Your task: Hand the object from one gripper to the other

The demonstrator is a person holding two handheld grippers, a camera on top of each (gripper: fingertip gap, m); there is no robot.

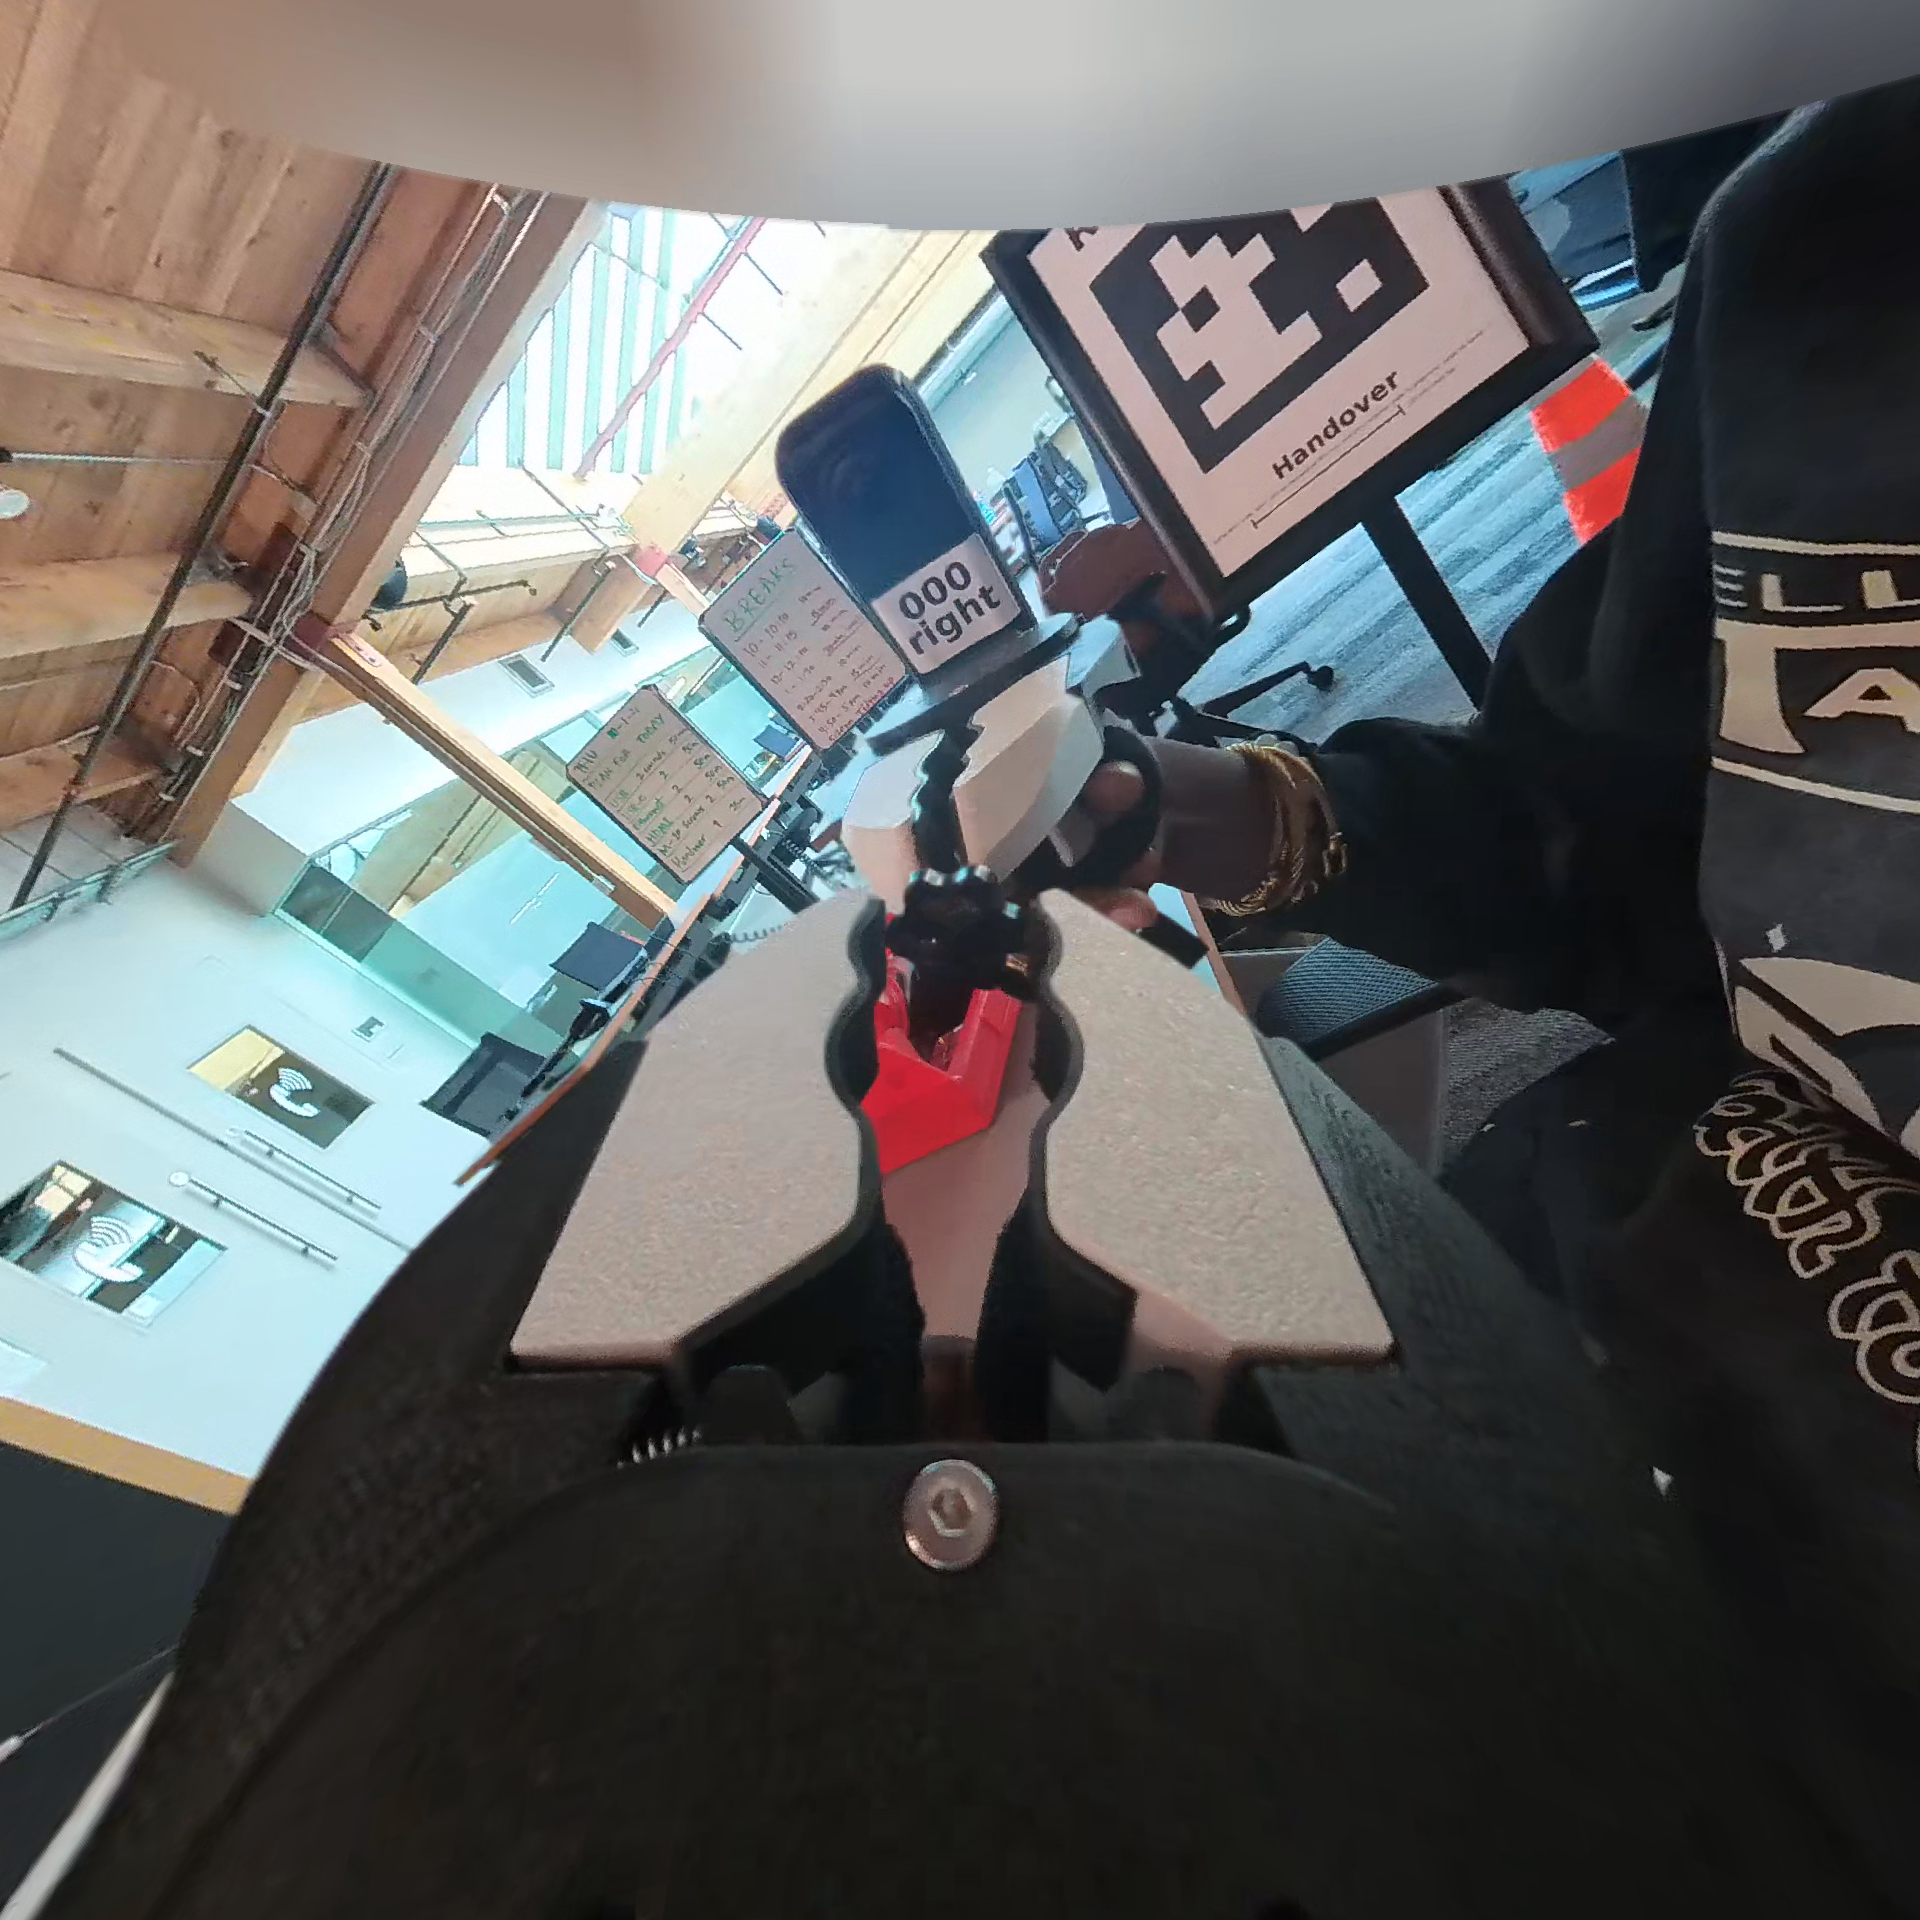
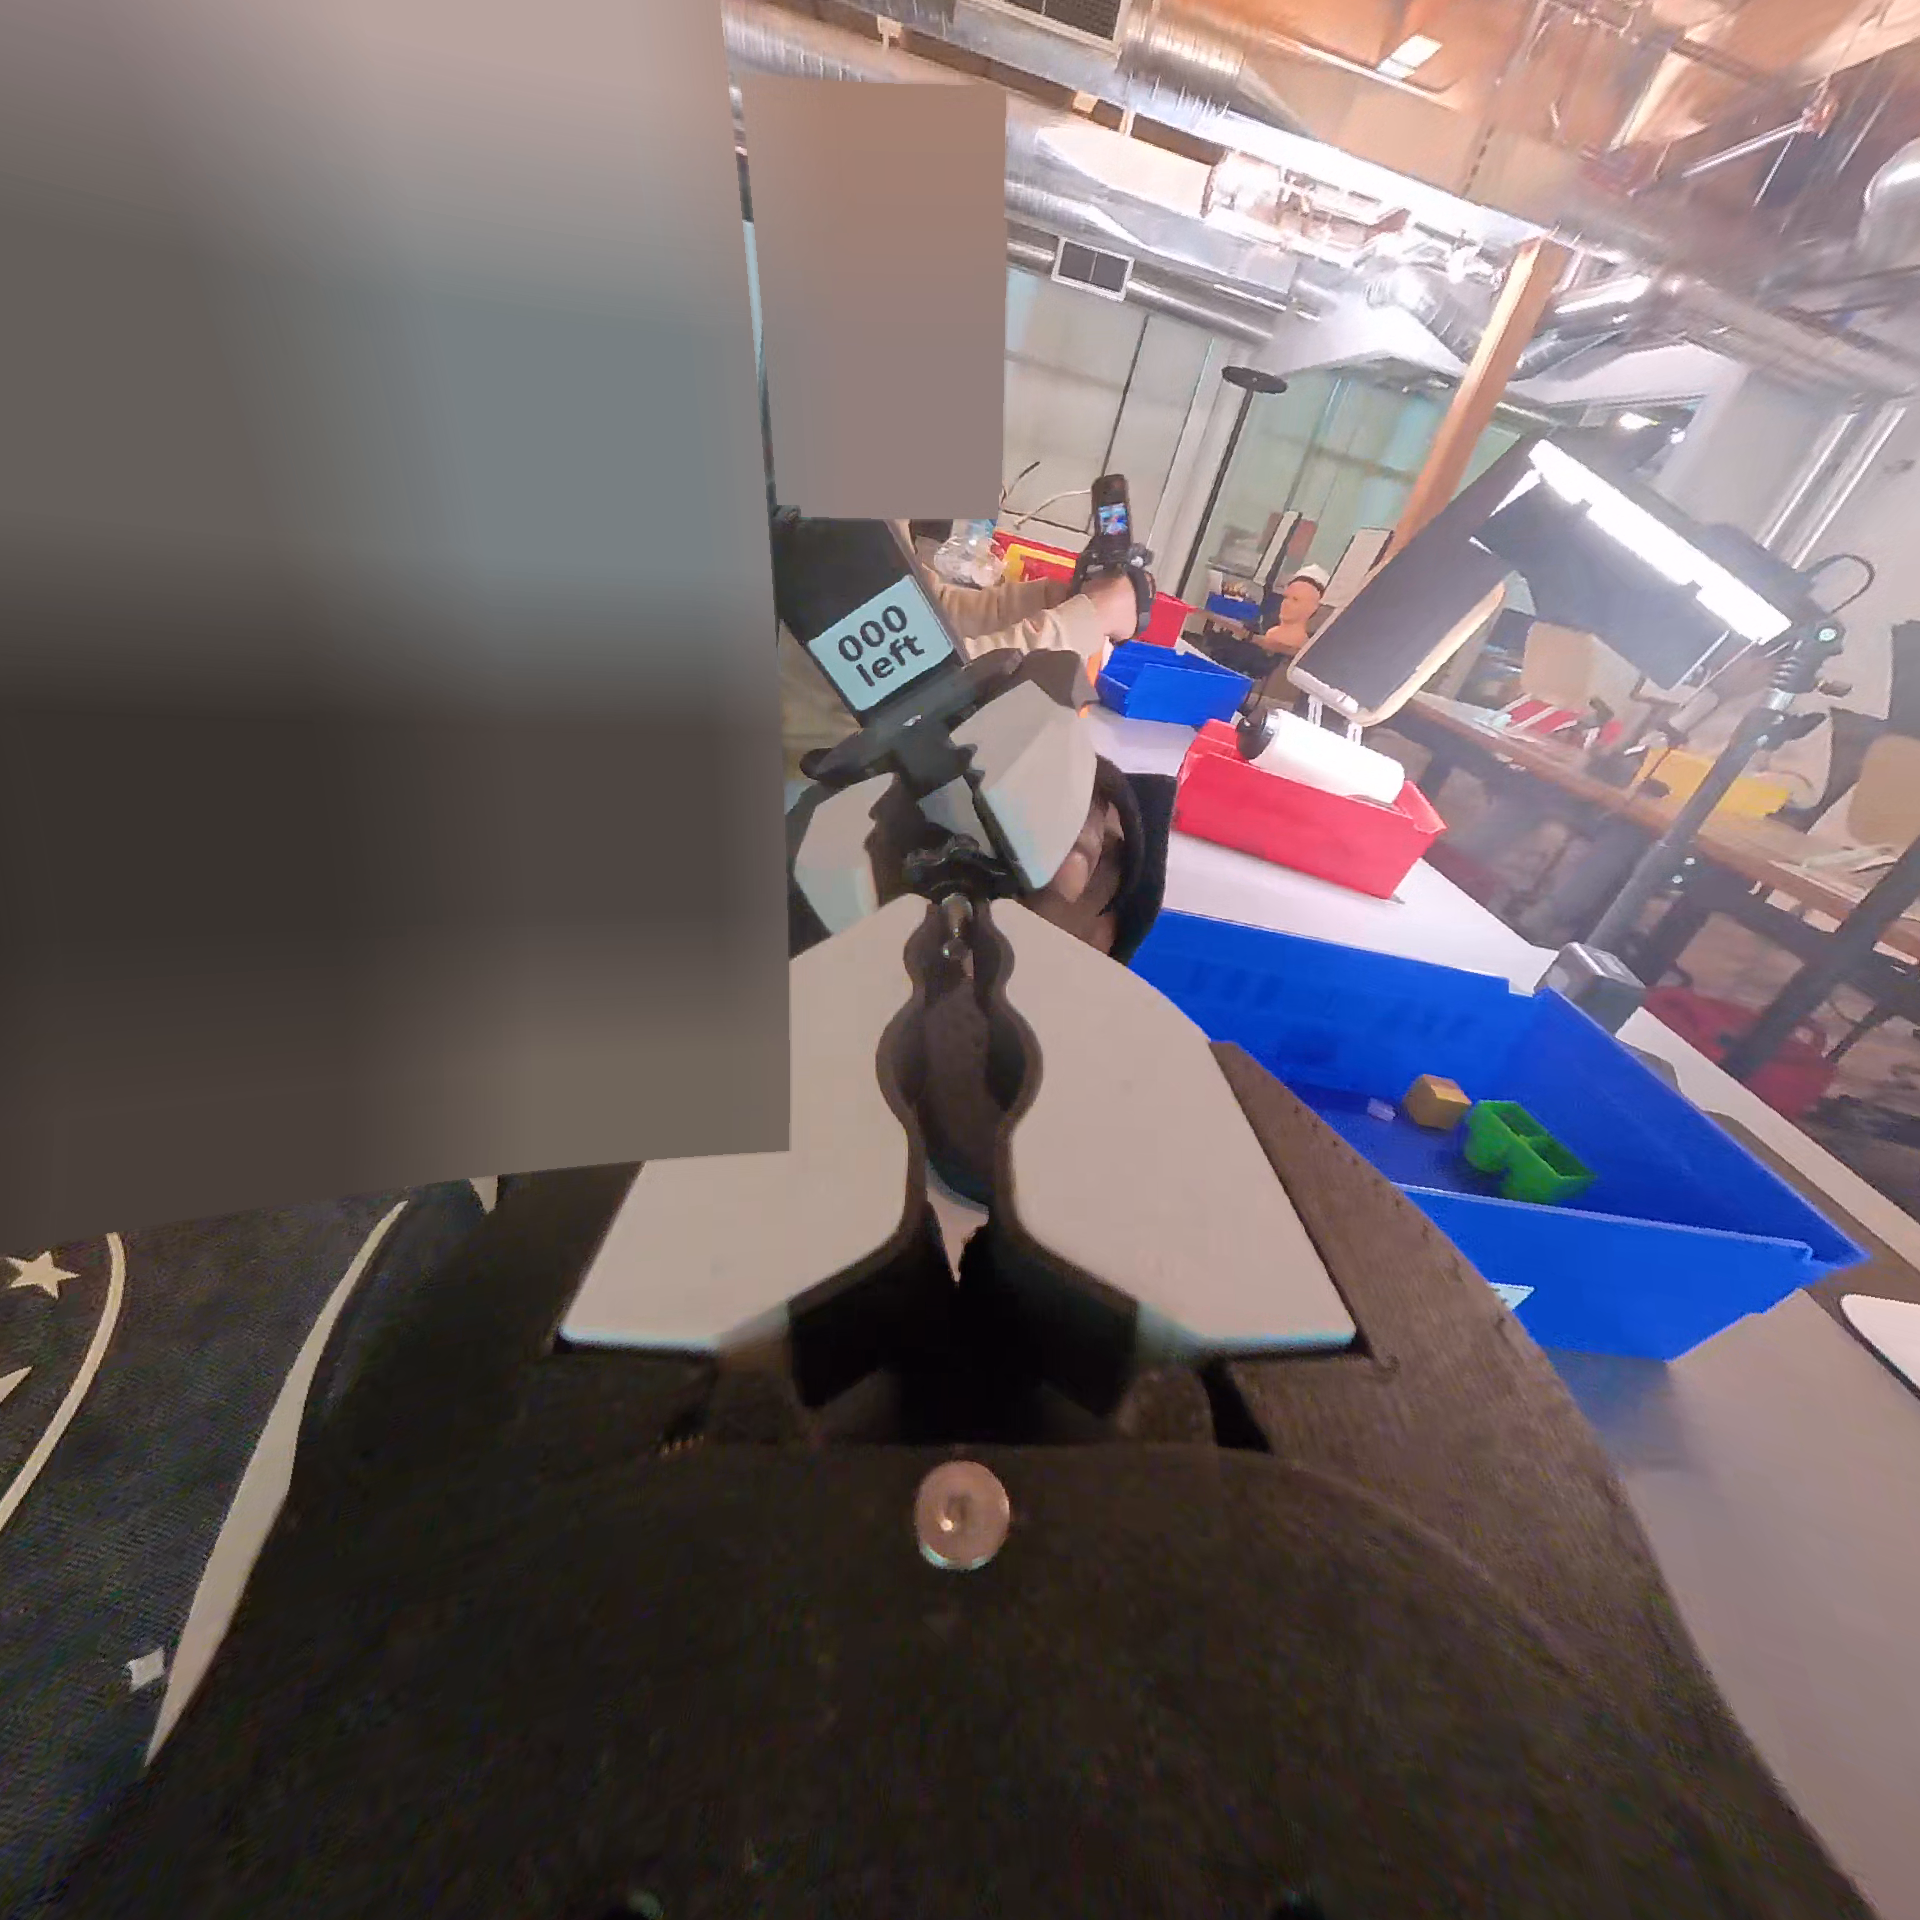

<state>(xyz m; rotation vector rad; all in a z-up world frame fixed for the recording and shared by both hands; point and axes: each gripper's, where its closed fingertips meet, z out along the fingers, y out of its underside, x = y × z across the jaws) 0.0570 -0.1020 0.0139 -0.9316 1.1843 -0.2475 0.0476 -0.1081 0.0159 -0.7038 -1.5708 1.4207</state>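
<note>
A small black object with a star-shaped knob sits between the fingertips of my left gripper, whose jaws stand close against its sides. My right gripper faces it tip to tip, held by a hand, with the object's black stem between its grey fingers. In the right wrist view the same object sticks out from my right gripper, whose jaws are nearly together on its thin stem. The left gripper is just beyond, around the object's far end. Both are raised above the table.
A red bin lies below the left gripper. A blue bin to the right holds a green block and a tan cube. Behind it is a red bin with a white roll. The person's dark shirt is close. Left and right tips are no more than a few centimetres apart.
</note>
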